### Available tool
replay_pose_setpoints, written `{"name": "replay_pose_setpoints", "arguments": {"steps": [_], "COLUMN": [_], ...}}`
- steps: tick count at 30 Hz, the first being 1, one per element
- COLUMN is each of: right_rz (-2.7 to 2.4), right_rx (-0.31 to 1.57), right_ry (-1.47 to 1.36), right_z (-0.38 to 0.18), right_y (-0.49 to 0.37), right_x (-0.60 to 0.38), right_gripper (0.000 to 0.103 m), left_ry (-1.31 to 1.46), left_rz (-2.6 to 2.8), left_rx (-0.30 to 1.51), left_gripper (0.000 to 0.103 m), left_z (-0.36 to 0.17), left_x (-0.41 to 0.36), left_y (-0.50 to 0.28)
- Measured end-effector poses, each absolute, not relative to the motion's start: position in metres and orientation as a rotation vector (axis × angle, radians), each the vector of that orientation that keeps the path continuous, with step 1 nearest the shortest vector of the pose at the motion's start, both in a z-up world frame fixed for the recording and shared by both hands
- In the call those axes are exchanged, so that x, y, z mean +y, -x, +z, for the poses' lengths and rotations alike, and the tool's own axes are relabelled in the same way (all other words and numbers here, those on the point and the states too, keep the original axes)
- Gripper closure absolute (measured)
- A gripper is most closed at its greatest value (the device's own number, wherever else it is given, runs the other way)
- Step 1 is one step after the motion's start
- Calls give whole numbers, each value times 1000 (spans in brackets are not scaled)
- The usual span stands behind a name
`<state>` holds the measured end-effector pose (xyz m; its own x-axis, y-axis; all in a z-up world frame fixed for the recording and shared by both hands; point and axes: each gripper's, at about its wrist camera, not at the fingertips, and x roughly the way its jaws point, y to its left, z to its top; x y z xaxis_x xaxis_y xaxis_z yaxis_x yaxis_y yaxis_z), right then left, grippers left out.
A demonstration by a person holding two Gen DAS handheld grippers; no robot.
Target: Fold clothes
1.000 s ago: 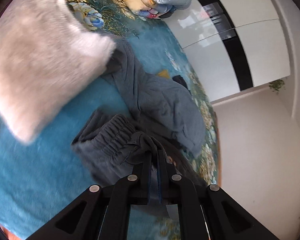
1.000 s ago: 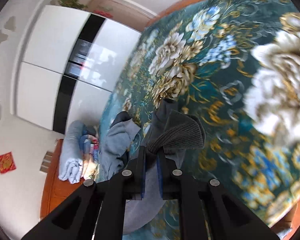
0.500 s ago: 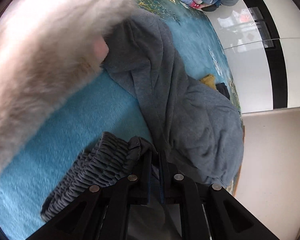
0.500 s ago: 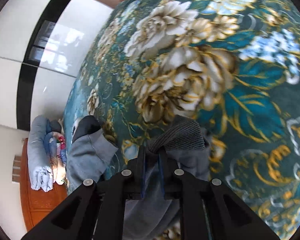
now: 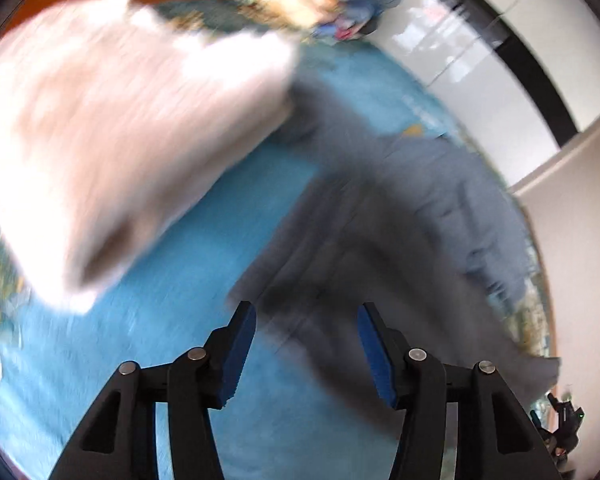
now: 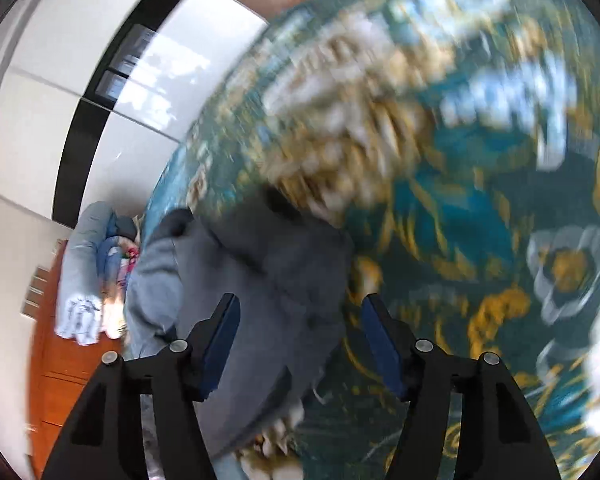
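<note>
A dark grey garment (image 5: 380,216) lies spread on the blue bedspread (image 5: 188,344), blurred by motion. My left gripper (image 5: 306,318) hangs just above its near edge, jaws opening, the cloth below the gap and the blue pads apart from it. In the right wrist view the same grey garment (image 6: 268,280) lies in a heap on the floral part of the bedspread (image 6: 460,200). My right gripper (image 6: 298,310) is over its edge with jaws opening; the cloth lies beneath, not pressed by the pads.
A fluffy white cushion (image 5: 112,152) lies on the bed at upper left. A rolled pale blue quilt (image 6: 80,280) sits by the wooden headboard (image 6: 56,380). White wardrobe doors with a black stripe (image 6: 84,120) stand beyond the bed.
Both grippers were shut on the grey garment and now stand open with the cloth released onto the bed. Both views have shifted and blurred with fast motion.
</note>
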<state>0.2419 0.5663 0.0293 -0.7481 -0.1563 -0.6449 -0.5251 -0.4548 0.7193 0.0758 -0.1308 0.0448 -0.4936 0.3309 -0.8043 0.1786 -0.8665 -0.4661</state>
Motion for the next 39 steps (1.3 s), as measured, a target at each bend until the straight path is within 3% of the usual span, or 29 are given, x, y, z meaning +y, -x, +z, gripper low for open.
{"name": "replay_pose_setpoints", "arguments": {"steps": [5, 11, 13, 15, 18, 22, 26, 30, 35, 37, 39], "right_rz": [2287, 2322, 2315, 2290, 2260, 2321, 2480, 2630, 2298, 2160, 2183], "right_rx": [1556, 1427, 1516, 1552, 1572, 1575, 1572, 1534, 1602, 1749, 1800], "right_ry": [967, 946, 873, 845, 823, 734, 591, 482, 736, 766, 698], "right_z": [5, 4, -2, -6, -7, 21, 71, 103, 9, -31, -35], "right_y": [-221, -193, -193, -192, -189, -192, -211, -272, -342, -356, -361], "right_x": [555, 544, 548, 550, 547, 540, 530, 513, 523, 528, 528], "right_gripper": [39, 37, 40, 57, 73, 79, 80, 80, 78, 78, 77], "left_ry": [1597, 1480, 1415, 1392, 1366, 1240, 1056, 1074, 1492, 1470, 1467], "left_rz": [2483, 2517, 2552, 2584, 2630, 2649, 2595, 2591, 2382, 2389, 2391], "left_rx": [-903, -1001, -1035, -1056, -1057, -1020, -918, -800, -981, -984, -960], "left_gripper": [46, 46, 46, 48, 65, 78, 80, 79, 79, 79, 78], "left_z": [17, 8, 8, 12, 25, 66, 126, 123, 23, 22, 29], "left_x": [-137, -132, -132, -131, -130, -128, -135, -162, -192, -194, -194], "left_y": [-76, -64, -65, -62, -59, -62, -91, -145, -156, -164, -165]}}
